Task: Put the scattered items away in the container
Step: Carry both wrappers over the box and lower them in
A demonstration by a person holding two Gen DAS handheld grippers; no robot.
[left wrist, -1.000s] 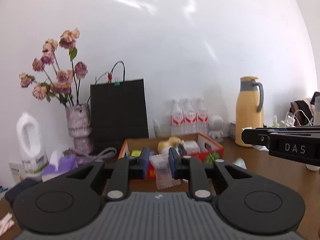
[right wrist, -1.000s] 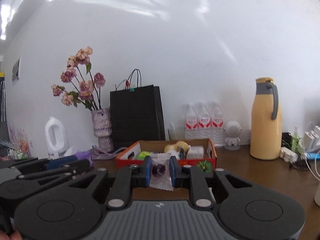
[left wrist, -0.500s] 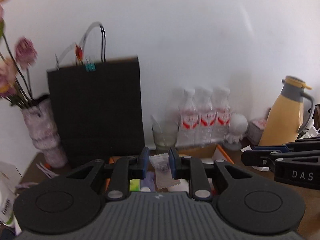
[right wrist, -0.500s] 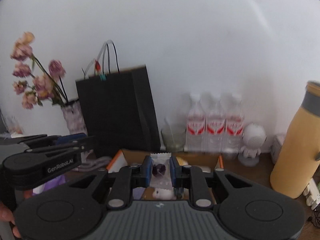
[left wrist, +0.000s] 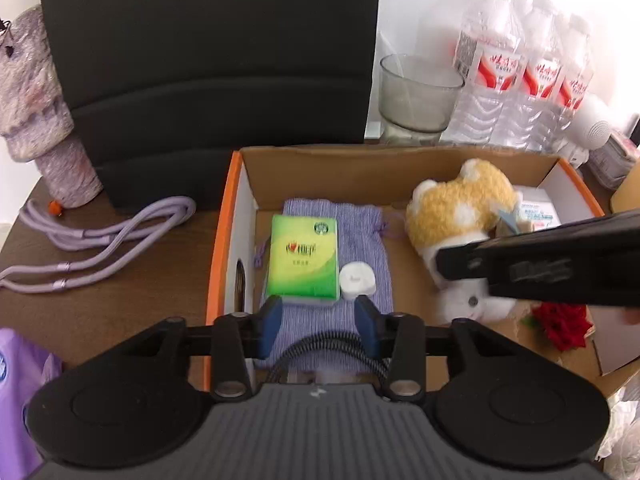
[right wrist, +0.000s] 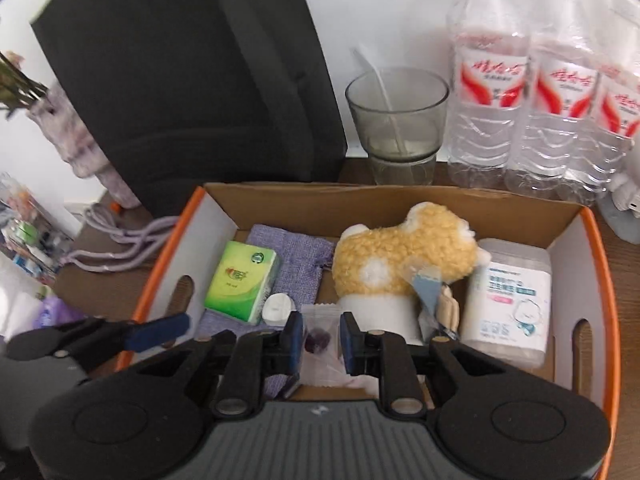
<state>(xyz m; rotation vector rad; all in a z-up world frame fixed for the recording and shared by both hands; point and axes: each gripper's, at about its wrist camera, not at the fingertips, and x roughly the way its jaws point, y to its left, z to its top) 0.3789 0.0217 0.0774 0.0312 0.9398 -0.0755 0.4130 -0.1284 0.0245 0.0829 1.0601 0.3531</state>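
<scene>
An orange-rimmed cardboard box holds a green tissue pack, a purple cloth pouch, a small white plug, a yellow plush toy and a white wipes tub. My left gripper is open and empty, low over the box's left part. My right gripper hangs over the box's middle with a clear snack packet between its slightly parted fingers; it also shows in the left wrist view.
A black paper bag stands behind the box, with a glass and three water bottles to its right. A purple cord and a vase lie left of the box. A red rose lies at the right.
Both grippers moved forward and tipped down over the box. The left gripper opened and its packet is gone from between its fingers. The right gripper's fingers have parted a little around its packet.
</scene>
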